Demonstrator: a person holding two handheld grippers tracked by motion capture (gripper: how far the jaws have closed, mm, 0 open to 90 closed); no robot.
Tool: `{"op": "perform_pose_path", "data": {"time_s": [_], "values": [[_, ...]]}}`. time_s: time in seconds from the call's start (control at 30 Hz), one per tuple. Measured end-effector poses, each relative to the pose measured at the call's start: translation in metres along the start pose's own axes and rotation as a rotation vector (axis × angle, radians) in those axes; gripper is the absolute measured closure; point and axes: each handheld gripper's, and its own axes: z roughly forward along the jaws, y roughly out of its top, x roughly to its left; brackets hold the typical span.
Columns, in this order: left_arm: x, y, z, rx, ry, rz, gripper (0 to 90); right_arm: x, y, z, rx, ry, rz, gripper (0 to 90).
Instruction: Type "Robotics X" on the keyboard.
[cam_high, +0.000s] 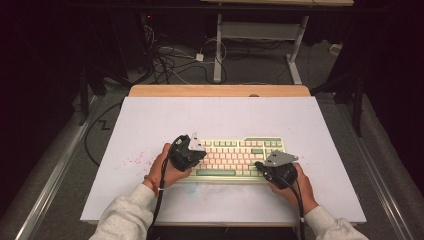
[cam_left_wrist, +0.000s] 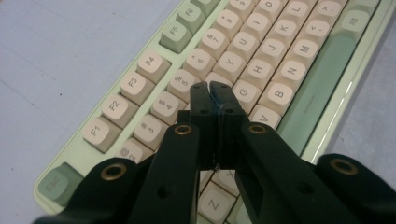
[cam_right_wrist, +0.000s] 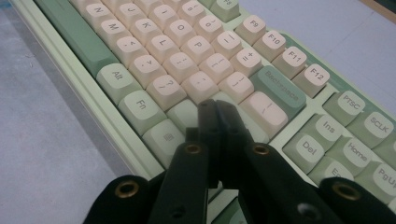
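A pale green keyboard (cam_high: 235, 159) with cream and green keys lies on the white table top, a little toward the near edge. My left gripper (cam_high: 196, 151) hovers over its left part, jaws shut together with nothing between them; in the left gripper view the tips (cam_left_wrist: 208, 87) point at the keys around R and F of the keyboard (cam_left_wrist: 280, 60). My right gripper (cam_high: 260, 165) is low over the right end, also shut and empty; its tips (cam_right_wrist: 214, 103) sit near the Enter and Shift keys of the keyboard (cam_right_wrist: 196, 51).
The white table top (cam_high: 210, 117) has bare room all around the keyboard, with faint red specks (cam_high: 135, 160) at the left. A wooden edge (cam_high: 220, 90) runs along the far side. Cables and a desk frame (cam_high: 218, 45) stand on the floor beyond.
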Motion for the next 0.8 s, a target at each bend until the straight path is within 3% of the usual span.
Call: {"op": "perform_pose_path", "data": {"time_s": [0.4,0.8], "values": [[0.005,0.006,0.018,0.039,0.017,-0.015,85.0,0.000,0.000,0.000,0.000,-0.002,-0.005,90.0],[0.004,0.007,0.023,0.059,0.016,-0.008,87.2,0.000,0.000,0.000,0.000,0.001,-0.007,90.0]]}}
